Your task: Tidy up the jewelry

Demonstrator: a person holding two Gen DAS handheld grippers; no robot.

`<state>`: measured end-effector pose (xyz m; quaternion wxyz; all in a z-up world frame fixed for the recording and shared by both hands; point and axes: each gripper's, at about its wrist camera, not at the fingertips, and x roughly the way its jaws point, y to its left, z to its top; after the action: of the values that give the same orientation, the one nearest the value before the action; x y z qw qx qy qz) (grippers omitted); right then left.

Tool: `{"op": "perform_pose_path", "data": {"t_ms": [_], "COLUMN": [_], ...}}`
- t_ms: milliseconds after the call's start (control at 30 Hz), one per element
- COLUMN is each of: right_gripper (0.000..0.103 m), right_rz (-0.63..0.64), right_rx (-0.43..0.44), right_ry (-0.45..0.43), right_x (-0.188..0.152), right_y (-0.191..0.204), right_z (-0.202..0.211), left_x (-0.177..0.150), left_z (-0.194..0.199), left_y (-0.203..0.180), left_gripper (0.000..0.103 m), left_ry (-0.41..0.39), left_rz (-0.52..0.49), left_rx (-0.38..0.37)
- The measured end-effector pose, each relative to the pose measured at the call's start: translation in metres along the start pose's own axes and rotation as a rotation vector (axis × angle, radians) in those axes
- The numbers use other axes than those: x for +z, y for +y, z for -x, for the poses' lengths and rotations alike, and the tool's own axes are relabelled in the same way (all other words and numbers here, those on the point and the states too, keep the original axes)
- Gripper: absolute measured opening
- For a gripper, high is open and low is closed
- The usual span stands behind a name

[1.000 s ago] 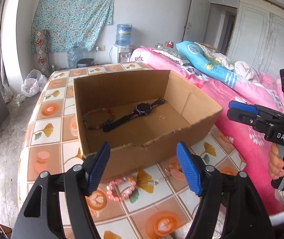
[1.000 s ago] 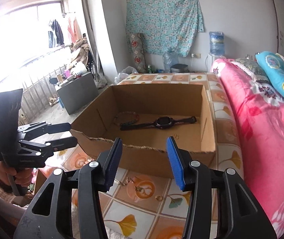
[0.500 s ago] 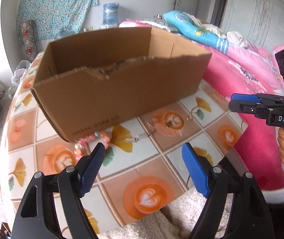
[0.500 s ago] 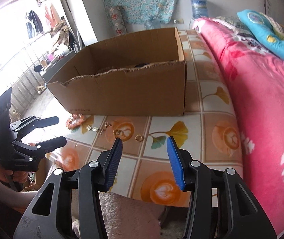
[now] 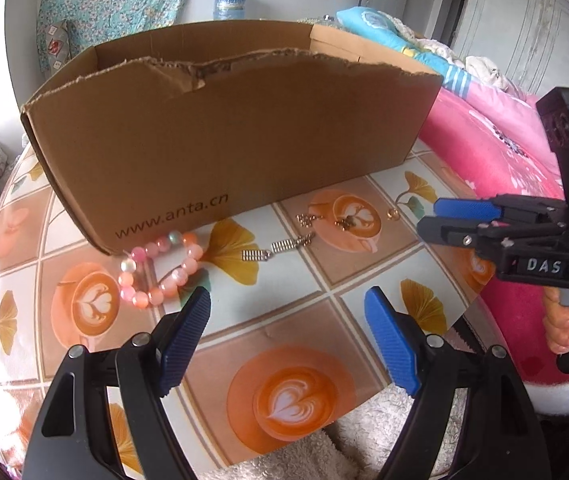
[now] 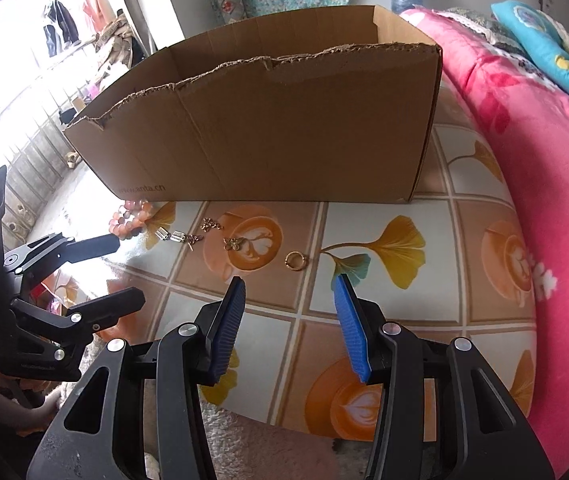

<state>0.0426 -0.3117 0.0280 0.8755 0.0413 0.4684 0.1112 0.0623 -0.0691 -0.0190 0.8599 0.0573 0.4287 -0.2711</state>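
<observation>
Tiled table point(image 5: 324, 304): chain point(image 5: 280, 246) lies lengthwise along box point(image 5: 224, 140).

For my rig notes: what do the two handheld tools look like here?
Both are black plastic frames with silver screws and ribbed blue pads. The left tool and right tool match; the right one's body carries a white "DAS" label and a small green light.

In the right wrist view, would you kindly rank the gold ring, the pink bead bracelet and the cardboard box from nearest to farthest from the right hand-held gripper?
1. Gold ring, just ahead of the right hand-held gripper.
2. Pink bead bracelet, far left.
3. Cardboard box, behind both.
</observation>
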Motion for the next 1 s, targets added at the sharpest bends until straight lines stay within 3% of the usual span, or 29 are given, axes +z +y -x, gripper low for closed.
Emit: {"op": "perform_pose_path", "data": {"t_ms": [33, 300, 400, 1000], "right_gripper": [0.045, 0.045, 0.045, 0.045], "right_rz": [-0.001, -0.009, 0.006, 0.003], "right_rx": [0.001, 0.011, 0.006, 0.014], "right_ry": [0.004, 0.031, 0.027, 0.014], "right_x": [0.0, 0.003, 0.003, 0.004], "right_y": [-0.001, -0.007, -0.006, -0.009], "right_z": [-0.002, -0.012, -0.013, -0.012], "left_x": [0.001, 0.014, 0.017, 0.028], "left_z": [-0.001, -0.012, -0.02, -0.032], "left_y": [0.0, 0.008, 0.01, 0.0], "left_gripper": [0.076, 0.036, 0.029, 0.018], "left_ry": [-0.007, 0.003, 0.025, 0.049], "left_rz": [-0.007, -0.027, -0.03, -0.116], "left_rx": [0.001, 0.015, 0.028, 0.116]}}
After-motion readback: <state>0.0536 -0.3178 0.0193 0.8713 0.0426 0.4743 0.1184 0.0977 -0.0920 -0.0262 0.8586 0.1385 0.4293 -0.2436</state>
